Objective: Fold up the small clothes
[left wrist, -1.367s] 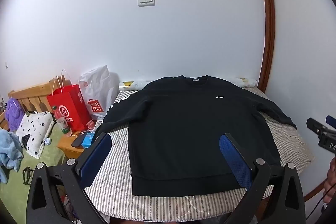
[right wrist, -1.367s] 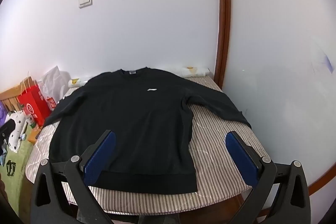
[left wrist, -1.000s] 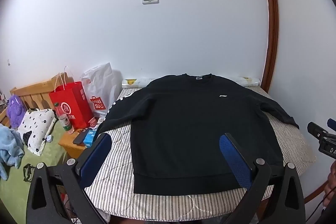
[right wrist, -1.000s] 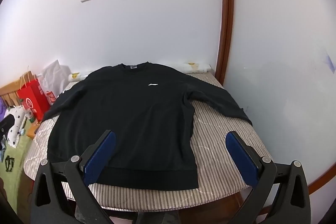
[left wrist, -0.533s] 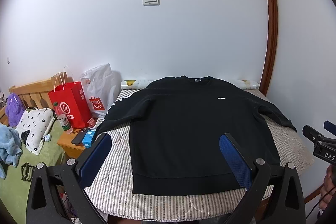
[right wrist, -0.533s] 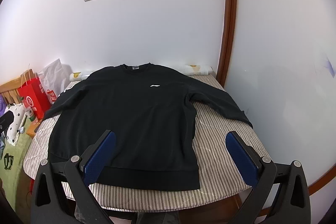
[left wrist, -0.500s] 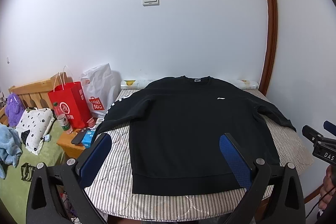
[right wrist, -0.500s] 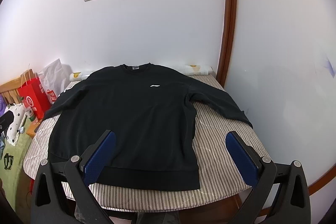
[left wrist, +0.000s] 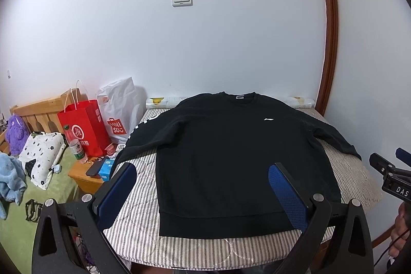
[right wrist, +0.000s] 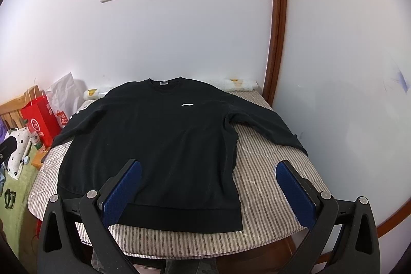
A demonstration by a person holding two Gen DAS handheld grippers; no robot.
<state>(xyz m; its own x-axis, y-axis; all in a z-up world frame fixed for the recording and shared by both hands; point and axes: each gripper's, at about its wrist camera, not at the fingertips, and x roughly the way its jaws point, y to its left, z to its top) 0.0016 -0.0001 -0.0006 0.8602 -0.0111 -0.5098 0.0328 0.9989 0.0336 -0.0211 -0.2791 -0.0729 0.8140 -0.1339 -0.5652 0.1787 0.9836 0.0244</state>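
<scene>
A black sweatshirt (left wrist: 231, 150) with a small white chest logo lies flat, face up, on a striped pad (left wrist: 143, 230), sleeves spread to both sides, hem toward me. It also shows in the right wrist view (right wrist: 159, 145). My left gripper (left wrist: 203, 186) is open and empty, held above the near hem. My right gripper (right wrist: 208, 181) is open and empty, over the sweatshirt's right hem corner. The right gripper's tip (left wrist: 390, 171) shows at the right edge of the left wrist view.
The striped pad (right wrist: 269, 186) covers a small table against white walls, with a brown door frame (right wrist: 278, 17) at the far right corner. Left of it stand a red bag (left wrist: 82, 127), a white bag (left wrist: 120, 109), a wooden stool (left wrist: 84, 176) and a bed.
Both grippers stay open. The views shifted slightly; the sweatshirt has not moved.
</scene>
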